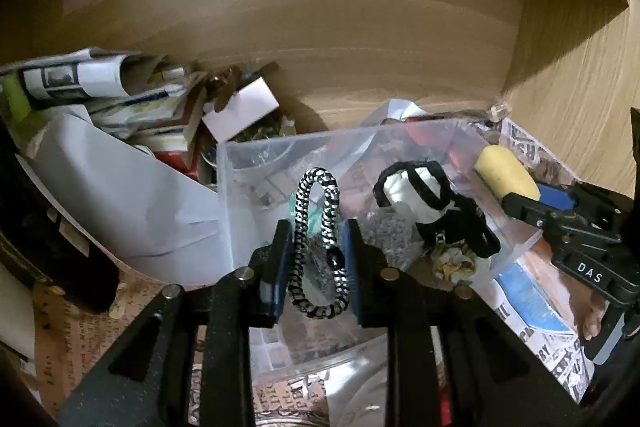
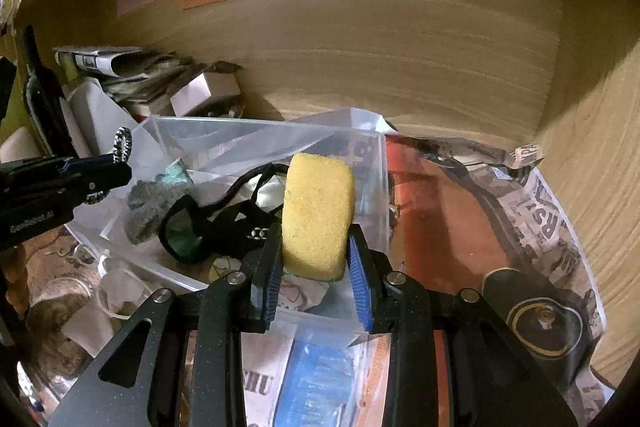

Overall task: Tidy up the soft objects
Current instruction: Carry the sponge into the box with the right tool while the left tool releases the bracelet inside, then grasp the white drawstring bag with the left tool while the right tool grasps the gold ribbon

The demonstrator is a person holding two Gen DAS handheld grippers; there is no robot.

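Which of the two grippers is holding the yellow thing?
The right gripper pinches the yellow sponge; the left gripper holds a black-and-white braided loop instead.

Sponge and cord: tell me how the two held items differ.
The sponge is a solid yellow block; the cord is a thin black-and-white braided loop. The sponge sits in the right tool, the cord in the left tool. The sponge fills its grip; the cord leaves an open centre. Both are soft, held at the clear bin.

Both grippers: black speckled frames, 2 blue ribbed pads (image 2: 359, 291), silver screws (image 1: 245, 273); white lettering "DAS" (image 1: 589, 273), "GenRobot.AI" (image 2: 31, 221).
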